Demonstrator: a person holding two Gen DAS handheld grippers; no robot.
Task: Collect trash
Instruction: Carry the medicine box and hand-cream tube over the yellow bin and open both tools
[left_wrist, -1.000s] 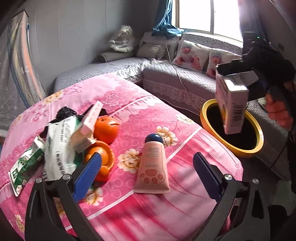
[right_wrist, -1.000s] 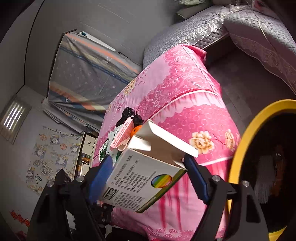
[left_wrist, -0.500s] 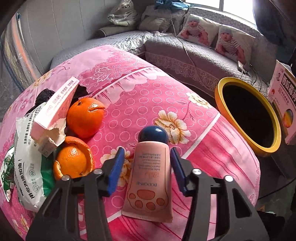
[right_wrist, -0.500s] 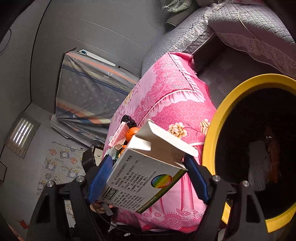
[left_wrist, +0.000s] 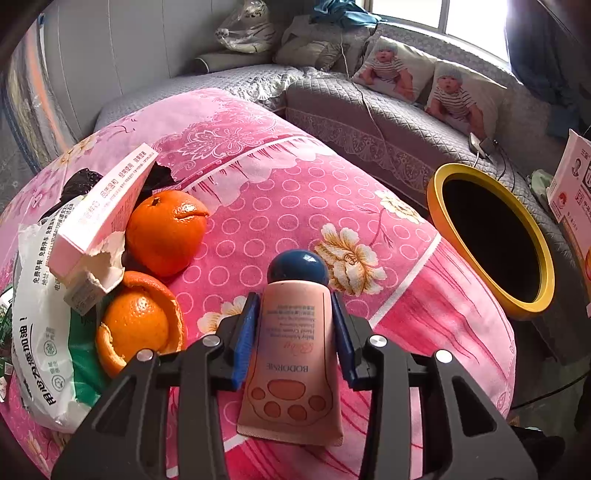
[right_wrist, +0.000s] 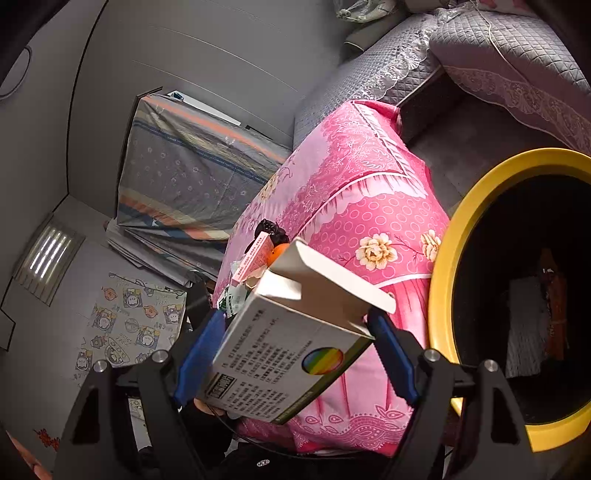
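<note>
With our left gripper (left_wrist: 293, 341) pinching the pink hand-cream tube (left_wrist: 291, 354) lying on the pink tablecloth (left_wrist: 258, 192), we should lift it level while our right gripper (right_wrist: 295, 354), clamping the white carton (right_wrist: 280, 354), reaches over the yellow-rimmed bin (right_wrist: 443, 288).

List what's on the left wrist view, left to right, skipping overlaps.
White-green plastic bag → peeled orange → pink hand cream tube between the left gripper pads → yellow-rimmed bin → white carton at the right edge.
</note>
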